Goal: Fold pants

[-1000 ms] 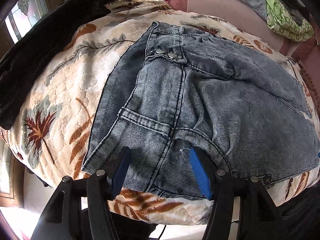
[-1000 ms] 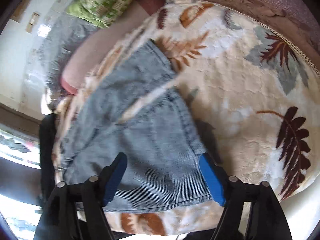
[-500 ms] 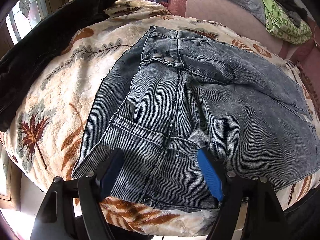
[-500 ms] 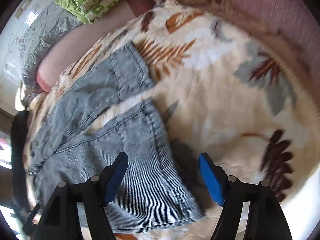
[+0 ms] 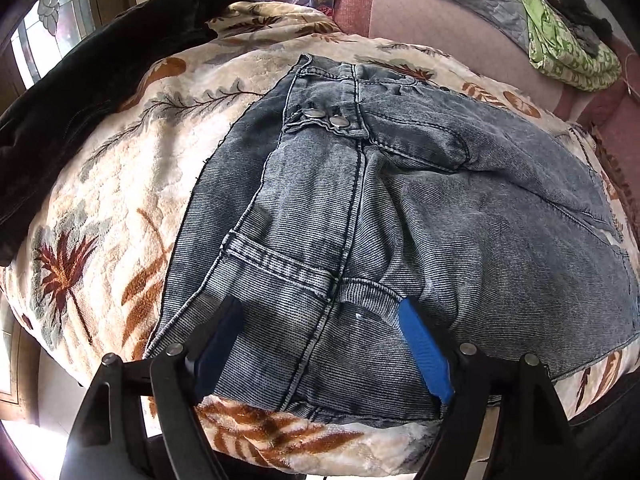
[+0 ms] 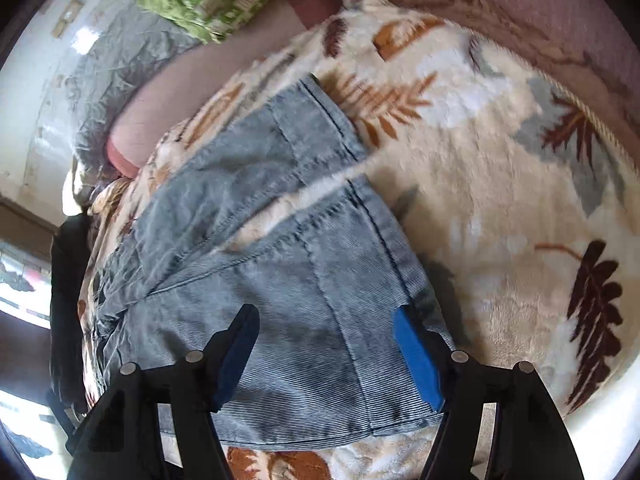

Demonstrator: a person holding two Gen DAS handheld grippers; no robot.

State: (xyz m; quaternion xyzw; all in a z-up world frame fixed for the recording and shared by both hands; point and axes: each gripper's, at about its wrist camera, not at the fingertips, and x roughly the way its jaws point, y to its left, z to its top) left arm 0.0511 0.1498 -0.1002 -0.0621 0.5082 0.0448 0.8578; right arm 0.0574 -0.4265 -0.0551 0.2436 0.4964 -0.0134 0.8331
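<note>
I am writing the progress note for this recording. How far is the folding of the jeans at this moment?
Early stage. Done: the jeans lie spread on the leaf-print blanket, waistband snaps up, both legs side by side with a strip of blanket between them. In hand: nothing; the left gripper is opening over the waist, the right gripper open over a leg hem. Left: every fold.

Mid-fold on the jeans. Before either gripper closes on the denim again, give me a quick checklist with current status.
1. Left gripper free of cloth: ok, jaws opening, waist end of the jeans below them, not pinched.
2. Right gripper free: ok, open over the leg hems.
3. Legs stacked together: not ok, a strip of blanket shows between the two legs.
4. Jeans fully on the blanket: ok.
5. Waist lying flat: not ok, creases near the snap buttons.
6. Black garment away from the jeans: ok.
</note>
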